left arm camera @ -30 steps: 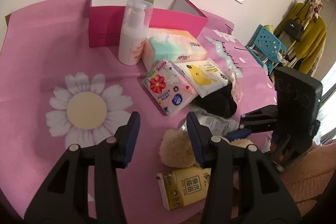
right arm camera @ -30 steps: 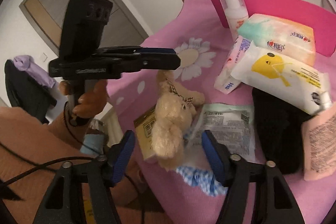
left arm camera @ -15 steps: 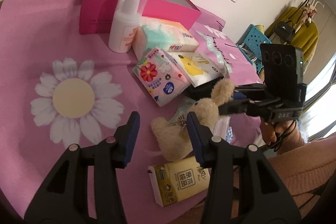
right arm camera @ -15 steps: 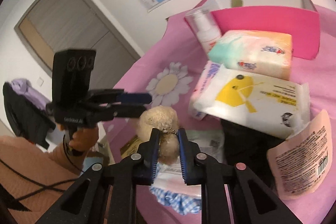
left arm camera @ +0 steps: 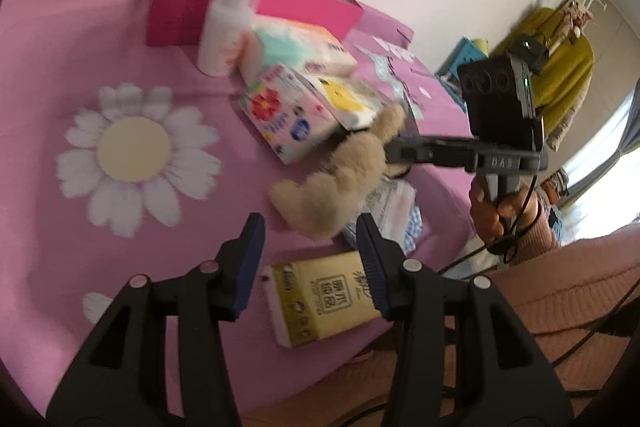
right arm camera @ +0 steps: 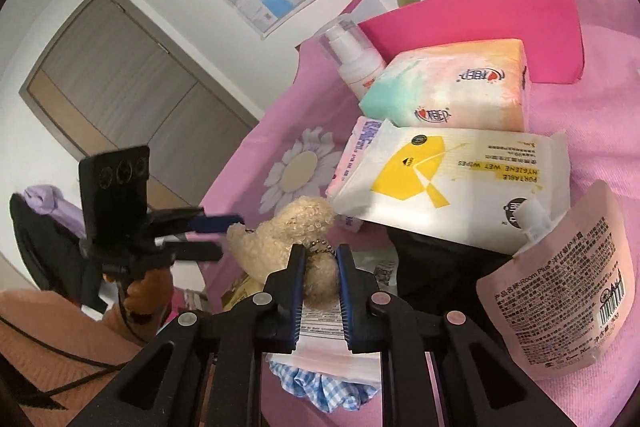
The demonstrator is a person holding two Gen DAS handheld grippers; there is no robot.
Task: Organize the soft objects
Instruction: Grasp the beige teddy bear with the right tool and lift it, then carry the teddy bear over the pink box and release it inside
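The right gripper is clenched on the beige plush toy, holding it above the pink tablecloth. The left gripper hangs open over a yellow tissue pack. Farther off stands the pink box.
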